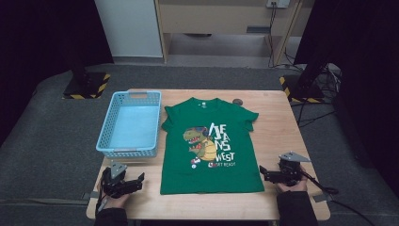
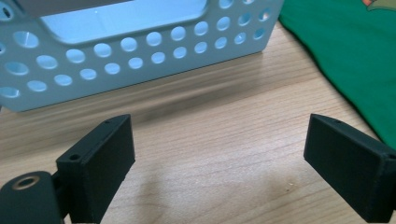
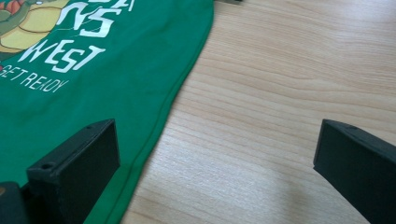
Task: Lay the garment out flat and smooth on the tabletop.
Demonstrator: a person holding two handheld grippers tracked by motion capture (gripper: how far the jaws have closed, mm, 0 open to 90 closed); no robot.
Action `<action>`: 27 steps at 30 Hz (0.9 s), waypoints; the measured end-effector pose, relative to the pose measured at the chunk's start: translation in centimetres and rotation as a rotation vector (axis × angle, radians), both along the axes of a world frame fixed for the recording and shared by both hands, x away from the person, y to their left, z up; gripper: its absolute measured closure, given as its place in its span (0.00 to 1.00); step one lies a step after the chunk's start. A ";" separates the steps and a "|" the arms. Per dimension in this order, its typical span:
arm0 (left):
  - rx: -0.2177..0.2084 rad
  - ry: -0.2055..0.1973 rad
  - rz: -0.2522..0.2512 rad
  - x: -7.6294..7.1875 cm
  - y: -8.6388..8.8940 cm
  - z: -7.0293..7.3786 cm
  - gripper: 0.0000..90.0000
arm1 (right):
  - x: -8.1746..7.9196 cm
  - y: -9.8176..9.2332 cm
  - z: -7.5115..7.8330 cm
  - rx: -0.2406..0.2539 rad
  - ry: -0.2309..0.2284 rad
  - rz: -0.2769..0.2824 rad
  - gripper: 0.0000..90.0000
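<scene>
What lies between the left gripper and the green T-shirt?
Bare wooden table. In the left gripper view, the open left gripper frames plain wood, with the green T-shirt starting just beyond its right jaw.

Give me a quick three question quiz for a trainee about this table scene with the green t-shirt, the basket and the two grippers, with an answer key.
1. True or false: the green dinosaur T-shirt lies spread flat on the wooden table.
2. Multiple choice: the blue perforated basket sits A) on the shirt, B) beside the shirt on the left gripper's side, C) on the floor.
3. Short answer: how do the jaws of the left gripper and the right gripper stand, and do they hold anything?

Key
1. True.
2. B.
3. Both are open and hold nothing; the left is over bare wood near the basket, the right at the shirt's side edge.
</scene>
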State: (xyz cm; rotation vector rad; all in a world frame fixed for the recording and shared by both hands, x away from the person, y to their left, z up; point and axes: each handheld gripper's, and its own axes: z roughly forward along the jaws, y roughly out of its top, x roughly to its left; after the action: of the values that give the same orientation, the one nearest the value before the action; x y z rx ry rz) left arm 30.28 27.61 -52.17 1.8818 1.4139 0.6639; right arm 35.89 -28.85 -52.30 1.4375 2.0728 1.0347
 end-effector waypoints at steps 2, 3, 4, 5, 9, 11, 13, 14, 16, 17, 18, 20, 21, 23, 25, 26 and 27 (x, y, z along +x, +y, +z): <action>0.002 0.001 0.005 0.0 0.2 -0.1 0.09 | 0.0 -0.2 0.0 0.002 0.000 -0.006 0.00; 0.001 0.003 0.007 0.0 0.3 -0.1 0.09 | 0.0 -0.4 -0.1 0.002 0.001 -0.009 0.00; 0.002 0.003 0.010 0.0 0.4 -0.1 0.09 | 0.1 -0.5 -0.1 0.003 0.001 -0.013 0.00; 0.001 0.002 0.014 0.0 0.5 -0.1 0.09 | 0.1 -0.6 -0.1 0.005 0.003 -0.016 0.00; 0.001 0.002 0.027 -0.1 1.0 -0.2 0.09 | 0.1 -1.1 -0.2 0.009 0.003 -0.025 0.00; 0.001 0.000 0.031 -0.1 1.2 -0.2 0.09 | 0.2 -1.3 -0.2 0.010 0.002 -0.026 0.00; 0.003 -0.001 0.035 -0.1 1.4 -0.2 0.09 | 0.2 -1.5 -0.3 0.010 0.006 -0.030 0.00; 0.002 -0.002 0.037 -0.1 1.5 -0.2 0.09 | 0.2 -1.5 -0.3 0.011 0.008 -0.031 0.00; 0.003 -0.004 0.044 -0.2 1.8 -0.2 0.09 | 0.2 -1.7 -0.3 0.014 0.010 -0.035 0.00; 0.002 -0.003 0.048 -0.2 1.9 -0.2 0.09 | 0.2 -1.9 -0.3 0.014 0.011 -0.037 0.00; 0.002 -0.005 0.051 -0.2 2.0 -0.2 0.09 | 0.2 -2.0 -0.3 0.015 0.010 -0.039 0.00; 0.001 -0.007 0.057 -0.2 2.2 -0.1 0.09 | 0.2 -2.1 -0.3 0.016 0.010 -0.042 0.00; 0.000 -0.008 0.060 -0.3 2.3 -0.1 0.09 | 0.2 -2.4 -0.4 0.016 0.010 -0.049 0.00; -0.001 -0.011 0.070 -0.4 2.7 -0.1 0.09 | 0.2 -2.7 -0.3 0.013 0.008 -0.059 0.00; 0.000 -0.012 0.075 -0.4 2.9 -0.1 0.09 | 0.2 -3.0 -0.3 0.018 0.008 -0.069 0.00; 0.000 -0.012 0.075 -0.4 2.9 -0.1 0.09 | 0.2 -3.2 -0.3 0.018 0.007 -0.075 0.00; 0.003 -0.013 0.076 -0.4 3.0 -0.1 0.09 | 0.1 -3.4 -0.3 0.022 0.008 -0.082 0.00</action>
State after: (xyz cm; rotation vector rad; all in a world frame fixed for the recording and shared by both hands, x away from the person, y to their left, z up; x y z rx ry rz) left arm 29.84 30.66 -52.27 1.8301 1.4835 0.7137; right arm 36.03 -32.22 -52.64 1.5269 1.9959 1.0238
